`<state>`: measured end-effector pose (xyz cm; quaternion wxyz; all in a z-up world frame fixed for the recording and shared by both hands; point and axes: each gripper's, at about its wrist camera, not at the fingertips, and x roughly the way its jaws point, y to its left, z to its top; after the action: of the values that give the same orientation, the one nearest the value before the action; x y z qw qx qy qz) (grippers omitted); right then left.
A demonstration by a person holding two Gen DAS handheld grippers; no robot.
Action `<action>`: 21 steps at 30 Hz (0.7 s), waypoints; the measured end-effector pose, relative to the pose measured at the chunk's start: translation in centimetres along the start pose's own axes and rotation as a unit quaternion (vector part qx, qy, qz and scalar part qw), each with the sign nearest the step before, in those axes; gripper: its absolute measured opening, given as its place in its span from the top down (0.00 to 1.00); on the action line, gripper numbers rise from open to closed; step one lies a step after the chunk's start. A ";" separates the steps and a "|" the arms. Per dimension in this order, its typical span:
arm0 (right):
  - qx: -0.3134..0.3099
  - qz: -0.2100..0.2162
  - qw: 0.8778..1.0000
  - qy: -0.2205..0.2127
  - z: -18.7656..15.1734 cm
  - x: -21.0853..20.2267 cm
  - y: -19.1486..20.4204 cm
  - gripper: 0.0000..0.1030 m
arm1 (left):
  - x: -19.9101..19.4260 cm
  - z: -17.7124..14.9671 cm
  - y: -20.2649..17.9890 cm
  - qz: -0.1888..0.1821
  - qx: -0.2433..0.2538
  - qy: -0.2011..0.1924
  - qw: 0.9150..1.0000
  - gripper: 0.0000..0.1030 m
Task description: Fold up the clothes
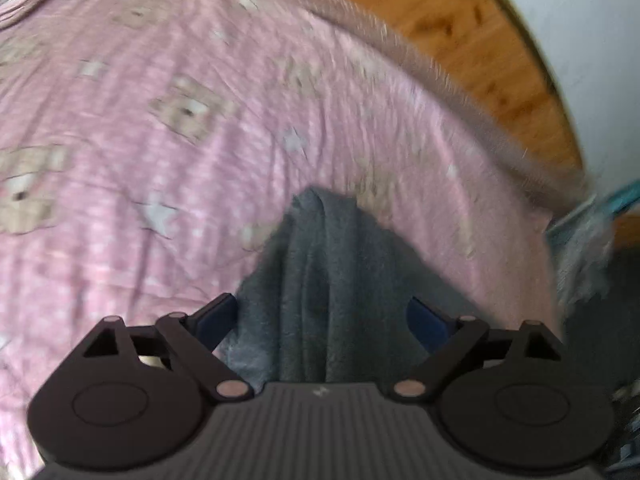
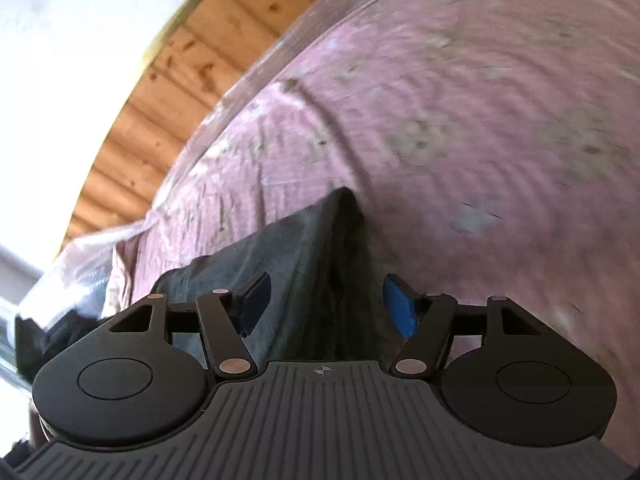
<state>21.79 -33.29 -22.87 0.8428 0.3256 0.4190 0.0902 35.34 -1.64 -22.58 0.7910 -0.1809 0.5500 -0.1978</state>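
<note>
One dark grey garment shows in each wrist view, and both views are blurred. One pink bedspread (image 1: 168, 128) printed with pale bears and white stars lies under everything; it has one fuzzy grey border (image 1: 420, 68) along its far edge. Beyond that edge runs one panel of knotty wooden boards (image 1: 472, 12), and past it a white wall (image 1: 580, 40).

The left gripper (image 1: 320, 316) has its jaws set fairly wide apart, and a bunched fold of the grey garment (image 1: 320, 264) rises between the two blue-padded fingers (image 1: 218, 318). The cloth stands up in a peak over the bedspread. Whether the pads press on it cannot be told, since fabric hides the contact.

The right gripper (image 2: 326, 304) likewise stands with a moderate gap between its blue pads (image 2: 398, 306). The grey garment (image 2: 312, 248) fills that gap and comes to a point ahead of the fingers, with more cloth draping off to the left. Here too the grip itself is hidden. The pink bedspread (image 2: 460, 100) curves behind it, with wooden boards (image 2: 168, 92) at the upper left.
</note>
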 end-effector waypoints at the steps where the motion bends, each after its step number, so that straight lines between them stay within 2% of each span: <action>1: -0.013 0.003 1.000 0.010 0.2 0.7 0.4 0.50 | 0.2 -0.6 -0.7 0.009 0.022 -0.003 1.000 0.09; 2: -0.025 0.006 0.999 0.020 0.4 1.5 0.7 0.56 | 0.2 -1.1 -1.4 0.015 0.045 -0.007 0.999 0.33; 3: -0.038 0.009 0.999 0.030 0.6 2.2 1.1 0.56 | 0.3 -1.5 -1.8 0.015 0.053 -0.006 0.998 0.48; 4: -0.050 0.012 0.998 0.040 0.7 2.9 1.4 0.56 | 0.3 -1.6 -1.7 0.006 0.041 -0.003 0.999 0.53; 5: -0.063 0.015 0.997 0.050 0.9 3.7 1.8 0.56 | 0.1 -1.5 -1.4 -0.003 0.024 -0.003 1.000 0.65; 7: -0.079 0.018 0.995 0.063 1.9 4.8 2.3 0.62 | -0.2 -1.0 -1.1 -0.012 0.000 -0.011 1.000 0.73; 8: -0.082 0.019 0.994 0.067 2.7 5.3 2.4 0.71 | -0.5 -0.9 -0.9 -0.013 -0.008 -0.018 1.000 0.77; 10: -0.109 0.021 0.992 0.063 4.6 5.9 3.2 0.79 | -1.2 0.2 -0.8 -0.020 -0.028 -0.046 0.998 0.85; 14: -0.172 0.030 0.984 0.041 9.8 7.9 5.7 0.85 | -1.7 3.2 -1.1 -0.026 -0.053 -0.096 0.994 0.87; 17: -0.225 0.029 0.973 0.029 13.6 10.5 8.0 0.85 | -0.4 5.5 -1.1 0.008 -0.053 -0.100 0.994 0.86; 19: -0.258 0.012 0.966 0.030 15.0 12.6 9.0 0.85 | 0.5 6.5 -0.9 0.032 -0.055 -0.095 0.993 0.77; 20: -0.277 -0.013 0.960 0.033 15.1 13.7 9.1 0.82 | 0.8 6.4 -0.5 0.039 -0.061 -0.084 0.994 0.69; 21: -0.292 -0.036 0.955 0.039 15.2 14.8 9.0 0.76 | 0.6 6.0 -0.3 0.045 -0.064 -0.081 0.994 0.65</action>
<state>43.87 -27.27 -20.13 0.8869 0.0461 0.4182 0.1908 41.12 -1.77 -20.90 0.8275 -0.2218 0.5035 -0.1116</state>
